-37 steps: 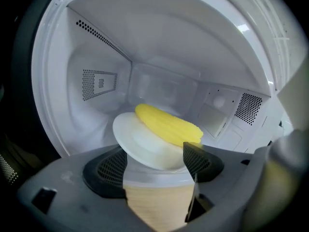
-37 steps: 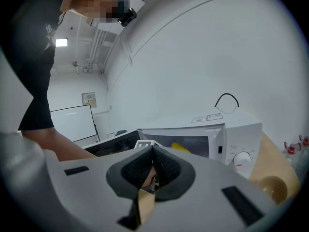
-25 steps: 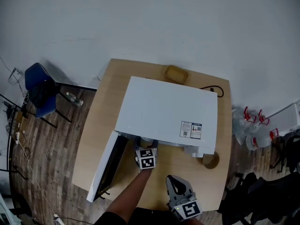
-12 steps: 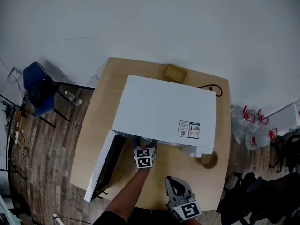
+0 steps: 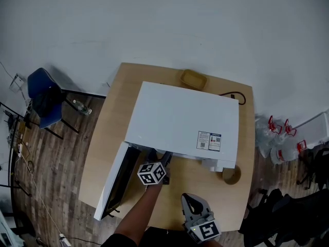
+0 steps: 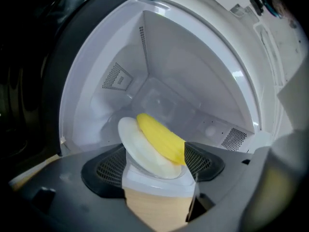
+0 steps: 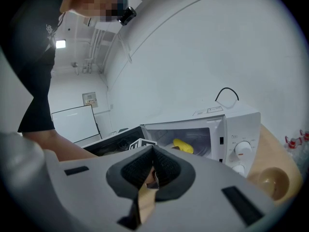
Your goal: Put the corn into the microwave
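Note:
A yellow corn cob [image 6: 161,138] lies on a small white plate [image 6: 137,149], which sits tilted between the jaws of my left gripper [image 6: 154,161]. That gripper is shut on the plate's rim, and it reaches into the white microwave's open cavity [image 6: 188,76]. In the head view the left gripper [image 5: 157,158] is at the mouth of the microwave [image 5: 182,122], whose door [image 5: 115,181] hangs open to the left. My right gripper [image 5: 189,200] waits shut and empty near the table's front edge. From the right gripper view, the corn [image 7: 183,146] shows inside the microwave [image 7: 236,127].
A brown bowl [image 5: 231,175] stands on the wooden table [image 5: 108,133] by the microwave's front right corner. A tan tray [image 5: 193,80] lies behind the microwave, with a black cable [image 5: 237,99] beside it. A blue chair [image 5: 43,99] stands on the floor at left.
The left gripper's marker cube has shifted a little to the left and tilted. The right gripper has stayed put.

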A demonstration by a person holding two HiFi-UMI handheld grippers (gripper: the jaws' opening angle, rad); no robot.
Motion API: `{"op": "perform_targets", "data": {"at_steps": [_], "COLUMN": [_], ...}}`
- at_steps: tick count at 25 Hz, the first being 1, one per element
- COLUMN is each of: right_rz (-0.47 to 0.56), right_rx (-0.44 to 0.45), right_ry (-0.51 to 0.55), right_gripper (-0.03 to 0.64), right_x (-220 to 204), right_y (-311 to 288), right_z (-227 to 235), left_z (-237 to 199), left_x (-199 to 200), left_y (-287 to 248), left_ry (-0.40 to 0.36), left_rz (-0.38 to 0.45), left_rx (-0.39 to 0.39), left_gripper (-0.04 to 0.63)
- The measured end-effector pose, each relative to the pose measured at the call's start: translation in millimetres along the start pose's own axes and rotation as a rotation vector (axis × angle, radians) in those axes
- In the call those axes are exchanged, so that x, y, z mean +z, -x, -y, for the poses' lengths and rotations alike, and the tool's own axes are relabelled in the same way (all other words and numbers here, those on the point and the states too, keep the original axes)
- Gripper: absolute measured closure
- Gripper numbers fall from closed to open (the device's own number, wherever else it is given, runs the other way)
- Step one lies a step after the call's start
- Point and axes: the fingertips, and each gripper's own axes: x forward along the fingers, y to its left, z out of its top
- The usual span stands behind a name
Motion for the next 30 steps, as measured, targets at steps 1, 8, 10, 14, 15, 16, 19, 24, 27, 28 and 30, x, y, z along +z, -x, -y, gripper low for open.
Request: {"op": "perform_targets", "data": {"at_steps": [1, 8, 10, 14, 15, 16, 19, 24, 27, 28, 30], "right_rz": [-0.003, 0.009, 0.012, 0.001, 0.001, 0.002, 0.013, 0.040, 0.033, 0.033, 0.022], "right_rx": [-0.003, 0.000, -0.014, -0.030, -0.030, -0.030, -0.024, -0.008, -0.015, -0.023, -0.053], "right_ry": [-0.001, 0.009, -0.003, 0.021, 0.025, 0.028, 0.017, 0.005, 0.006, 0.003, 0.002], "right_gripper": [0.557, 0.557, 0.557, 0.557, 0.557, 0.557, 0.557, 0.557, 0.557, 0.557, 0.557], "right_x": [-0.6, -1.3, -0.6, -2.2, -1.5, -0.4, -0.4, 2.1, 0.9, 1.0, 0.1], "right_y": [0.2, 3.6, 5.4, 9.7, 10.2, 10.6, 11.6, 9.8, 10.8, 11.4, 14.3], "right_z": [0.0, -2.5, -0.2, 4.7, 3.7, 2.1, -2.8, -11.7, -13.0, -11.3, -5.3], "left_z": [-0.9, -4.6, -3.2, -4.1, -4.5, -5.1, -8.8, -15.7, -16.9, -15.8, -9.3], "left_x": [0.3, -14.2, -16.0, -16.2, -16.2, -16.3, -17.6, -22.8, -23.1, -22.6, -22.4], "left_y": [0.6, 6.7, 8.5, 11.9, 13.6, 15.9, 23.0, 33.8, 42.4, 45.3, 53.2], "left_ry": [0.026, 0.110, 0.109, 0.179, 0.187, 0.191, 0.210, 0.222, 0.226, 0.230, 0.236], "left_rz": [-0.001, -0.053, -0.049, -0.033, -0.032, -0.031, -0.022, -0.034, -0.036, -0.036, -0.040], "left_rx": [0.000, 0.045, 0.039, 0.033, 0.032, 0.033, 0.036, 0.047, 0.047, 0.041, 0.020], "left_gripper": [0.249, 0.249, 0.250, 0.250, 0.249, 0.250, 0.250, 0.250, 0.250, 0.250, 0.250]}}
